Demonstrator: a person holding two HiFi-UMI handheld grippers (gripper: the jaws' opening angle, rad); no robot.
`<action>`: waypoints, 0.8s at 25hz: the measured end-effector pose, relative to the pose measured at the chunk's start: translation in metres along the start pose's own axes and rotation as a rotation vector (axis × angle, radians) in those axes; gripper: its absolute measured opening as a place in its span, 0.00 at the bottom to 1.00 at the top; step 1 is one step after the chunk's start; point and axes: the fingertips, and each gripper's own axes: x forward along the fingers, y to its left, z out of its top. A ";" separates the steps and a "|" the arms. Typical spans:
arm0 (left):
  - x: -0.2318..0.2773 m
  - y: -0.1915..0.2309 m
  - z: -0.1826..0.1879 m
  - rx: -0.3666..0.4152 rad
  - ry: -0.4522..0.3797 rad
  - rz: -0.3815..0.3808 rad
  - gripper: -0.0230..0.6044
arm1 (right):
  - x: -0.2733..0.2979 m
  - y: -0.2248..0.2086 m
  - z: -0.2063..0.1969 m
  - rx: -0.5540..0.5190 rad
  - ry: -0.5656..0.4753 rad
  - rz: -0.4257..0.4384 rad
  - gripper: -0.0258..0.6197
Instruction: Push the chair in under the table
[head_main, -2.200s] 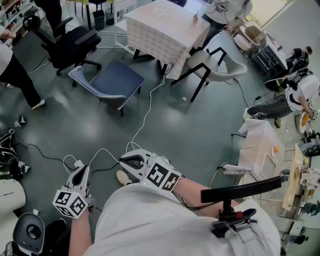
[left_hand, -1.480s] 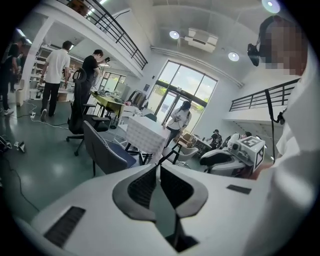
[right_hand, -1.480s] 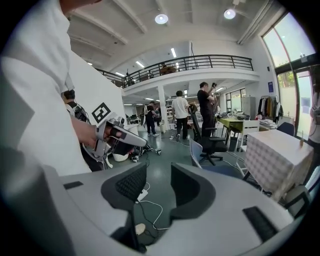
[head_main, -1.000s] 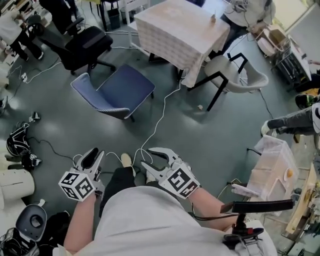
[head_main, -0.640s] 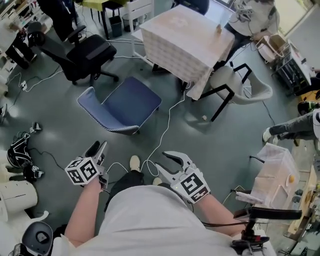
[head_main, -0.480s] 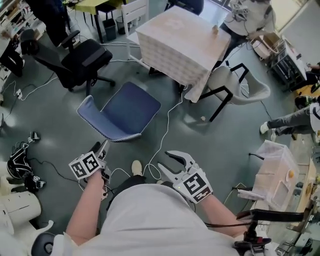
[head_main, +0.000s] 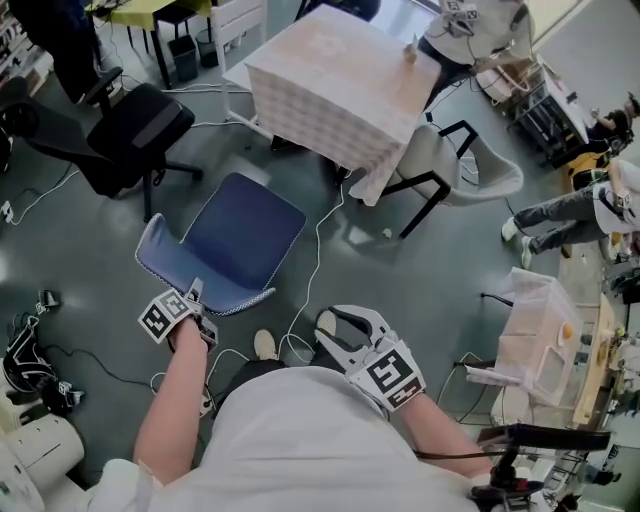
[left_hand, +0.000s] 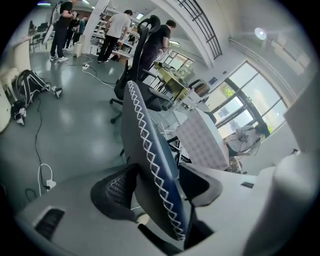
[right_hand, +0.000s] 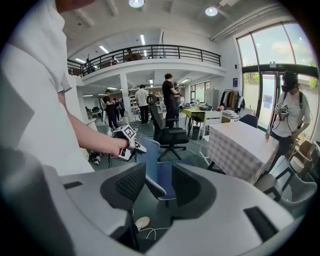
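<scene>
The blue chair (head_main: 240, 235) stands turned away from the table (head_main: 335, 65), which wears a checked cloth, with a stretch of floor between them. My left gripper (head_main: 190, 297) is at the top edge of the chair's backrest. In the left gripper view that backrest (left_hand: 150, 150), with its white zigzag stitching, runs between the jaws, which are opening around it; my left gripper (left_hand: 160, 182) does not clamp it. My right gripper (head_main: 345, 330) hangs open and empty near my feet, short of the chair. Its own view shows the chair (right_hand: 160, 175) beyond its wide jaws.
A black office chair (head_main: 130, 125) stands left of the table. At the table's right corner is a white chair with black legs (head_main: 450, 165). A white cable (head_main: 310, 250) trails across the floor past the blue chair. A clear plastic box (head_main: 535, 330) sits at the right. People stand farther off.
I have walked up to the blue chair. My left gripper swung forward and down to the backrest's edge, rolling as it went. The right gripper came along, still open.
</scene>
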 end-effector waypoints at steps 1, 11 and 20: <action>0.006 0.002 0.001 -0.007 0.003 0.017 0.46 | 0.002 -0.006 0.002 0.000 -0.004 0.002 0.29; 0.030 0.017 0.005 -0.113 0.013 0.148 0.29 | 0.021 -0.089 0.013 -0.012 -0.035 0.073 0.29; 0.039 0.005 0.003 -0.247 -0.019 0.246 0.17 | 0.027 -0.185 0.024 0.004 -0.082 0.126 0.29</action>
